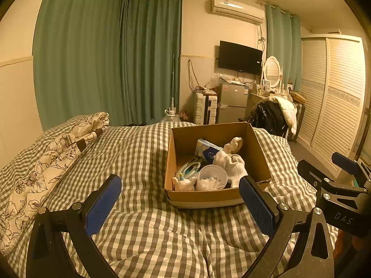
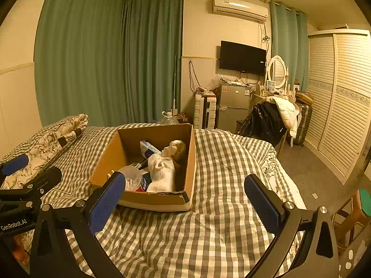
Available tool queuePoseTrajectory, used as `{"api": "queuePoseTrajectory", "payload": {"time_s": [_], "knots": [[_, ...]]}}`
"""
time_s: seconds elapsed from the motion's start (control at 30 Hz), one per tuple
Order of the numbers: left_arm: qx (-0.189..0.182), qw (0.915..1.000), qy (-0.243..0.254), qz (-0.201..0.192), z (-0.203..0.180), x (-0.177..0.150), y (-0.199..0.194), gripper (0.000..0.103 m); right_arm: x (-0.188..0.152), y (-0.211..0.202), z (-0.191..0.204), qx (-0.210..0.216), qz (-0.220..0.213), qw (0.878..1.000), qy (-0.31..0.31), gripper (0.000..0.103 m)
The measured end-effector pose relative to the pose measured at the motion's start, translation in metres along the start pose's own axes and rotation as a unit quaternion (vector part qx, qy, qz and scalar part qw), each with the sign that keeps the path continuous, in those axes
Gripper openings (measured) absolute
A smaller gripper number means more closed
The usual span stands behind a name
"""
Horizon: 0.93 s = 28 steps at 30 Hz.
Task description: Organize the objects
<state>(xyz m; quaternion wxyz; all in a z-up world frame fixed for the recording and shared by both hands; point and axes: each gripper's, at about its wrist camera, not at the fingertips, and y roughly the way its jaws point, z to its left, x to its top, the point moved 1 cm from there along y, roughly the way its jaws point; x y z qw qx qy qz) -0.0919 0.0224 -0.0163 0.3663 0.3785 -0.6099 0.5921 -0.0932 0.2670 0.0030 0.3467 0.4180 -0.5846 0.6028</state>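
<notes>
Green curtains [image 1: 104,53] hang behind a bed [image 1: 143,220] covered in grey-and-white check, and we hold both grippers low over its near end. Our left gripper [image 1: 180,199] has its blue-padded fingers [image 1: 103,205] spread wide with nothing between them; our right gripper [image 2: 185,200] is spread the same way, equally empty.

On the bed sits an open cardboard box [image 1: 215,195] — toward the far edge, with its near wall facing us. Inside we see a doll [image 2: 171,153] in a white knit top lying along the right side of the box, a clear plastic cup [image 1: 212,177] at the near wall, a small white figurine [image 1: 183,183] in the near left corner, and a blue-and-white packet [image 1: 206,149] leaning toward the back. A floral pillow [image 1: 46,162] lies along the bed's left edge. Beyond the bed stand a small fridge [image 1: 233,103] and a louvred wardrobe [image 1: 334,102] — a television [image 1: 240,56] hangs on the wall above the fridge.
</notes>
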Motion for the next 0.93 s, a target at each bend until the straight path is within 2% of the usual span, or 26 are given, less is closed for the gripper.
{"api": "queuePoseTrajectory", "payload": {"time_s": [0.93], "knots": [[0.007,1.0,-0.003,0.003,-0.0015,-0.0023,-0.0014,0.103,-0.0053,0.0035,0.0006,0.0,0.011,1.0,-0.002,0.103]]}}
